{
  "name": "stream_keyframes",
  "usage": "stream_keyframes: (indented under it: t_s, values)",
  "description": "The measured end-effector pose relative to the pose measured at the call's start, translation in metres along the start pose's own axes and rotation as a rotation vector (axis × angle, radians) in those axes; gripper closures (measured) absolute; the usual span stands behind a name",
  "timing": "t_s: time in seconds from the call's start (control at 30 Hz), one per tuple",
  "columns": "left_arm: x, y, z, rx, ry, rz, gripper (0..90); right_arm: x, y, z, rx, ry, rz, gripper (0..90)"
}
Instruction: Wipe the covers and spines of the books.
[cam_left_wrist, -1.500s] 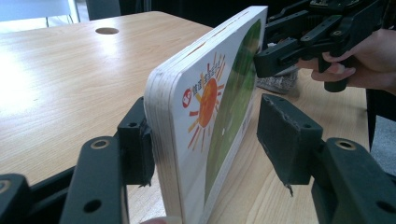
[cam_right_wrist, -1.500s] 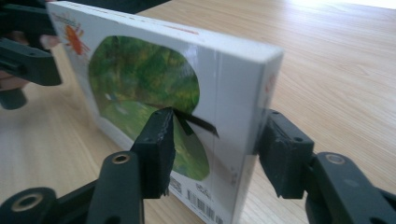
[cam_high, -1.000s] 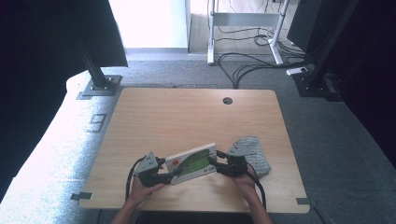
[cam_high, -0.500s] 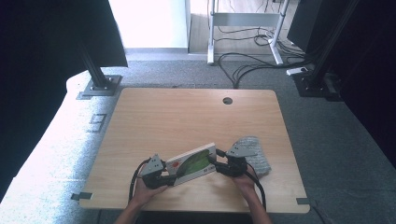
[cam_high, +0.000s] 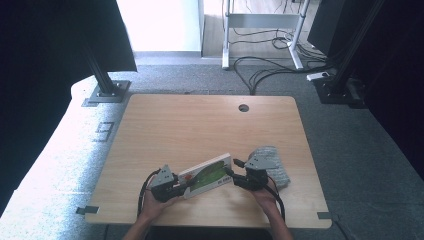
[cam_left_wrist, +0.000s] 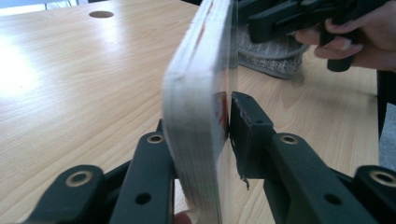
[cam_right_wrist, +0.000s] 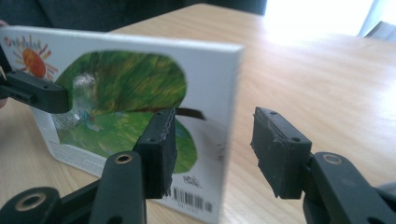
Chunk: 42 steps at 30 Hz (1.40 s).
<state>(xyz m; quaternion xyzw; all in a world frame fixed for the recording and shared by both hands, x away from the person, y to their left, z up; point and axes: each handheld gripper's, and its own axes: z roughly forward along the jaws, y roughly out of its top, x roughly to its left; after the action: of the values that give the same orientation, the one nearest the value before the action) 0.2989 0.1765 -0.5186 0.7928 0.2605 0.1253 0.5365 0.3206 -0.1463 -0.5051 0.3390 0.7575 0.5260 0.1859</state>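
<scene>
A board book (cam_high: 207, 175) with a green leaf on its white cover stands on edge near the table's front, tilted between both grippers. My left gripper (cam_high: 182, 187) holds its left end. Its jaws have just been closing, and in the left gripper view the pads (cam_left_wrist: 245, 126) press on the book (cam_left_wrist: 196, 93) from both sides. My right gripper (cam_high: 234, 177) is at the book's right end and its jaws have just been opening. In the right gripper view they (cam_right_wrist: 212, 144) straddle the book's edge (cam_right_wrist: 121, 93), with a clear gap to the right pad (cam_right_wrist: 275, 149).
A folded grey cloth (cam_high: 275, 165) lies on the wooden table (cam_high: 200, 125) just right of the right hand. A cable hole (cam_high: 243, 107) sits near the far edge. Cables and a desk frame stand on the floor beyond.
Both hands and the book stay about where they were. The left gripper now sits tighter on the book's left end.
</scene>
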Motion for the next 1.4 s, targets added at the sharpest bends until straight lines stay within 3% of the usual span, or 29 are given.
stream_keyframes:
  t_s: [0.17,0.33,0.47,0.67,0.77,0.97,1.13,1.4]
  values:
    - [0.005,0.001,-0.006,-0.013,0.049,-0.015,75.6,-0.005,0.008,-0.018,-0.037,-0.059,0.009,47.8]
    - [0.010,0.000,-0.009,-0.013,0.077,-0.041,77.9,-0.016,0.010,-0.036,-0.066,-0.160,0.034,43.9]
    - [0.009,0.000,-0.009,-0.013,0.073,-0.037,78.0,-0.026,0.008,-0.045,-0.043,-0.248,0.052,41.5]
    - [0.009,0.000,-0.010,-0.012,0.067,-0.022,78.0,-0.050,-0.004,-0.051,0.050,-0.370,0.131,37.1]
    - [0.009,0.000,-0.010,-0.011,0.064,-0.019,77.9,-0.059,-0.012,-0.046,0.119,-0.375,0.172,33.2]
    - [0.008,0.000,-0.009,-0.009,0.063,-0.012,77.8,-0.066,-0.027,-0.032,0.239,-0.444,0.159,29.8]
    - [0.008,0.000,-0.009,-0.010,0.057,-0.011,77.6,-0.070,-0.040,-0.021,0.347,-0.449,0.177,28.8]
    - [0.007,-0.001,-0.009,-0.011,0.053,-0.009,77.5,-0.072,-0.045,-0.022,0.341,-0.448,0.176,47.6]
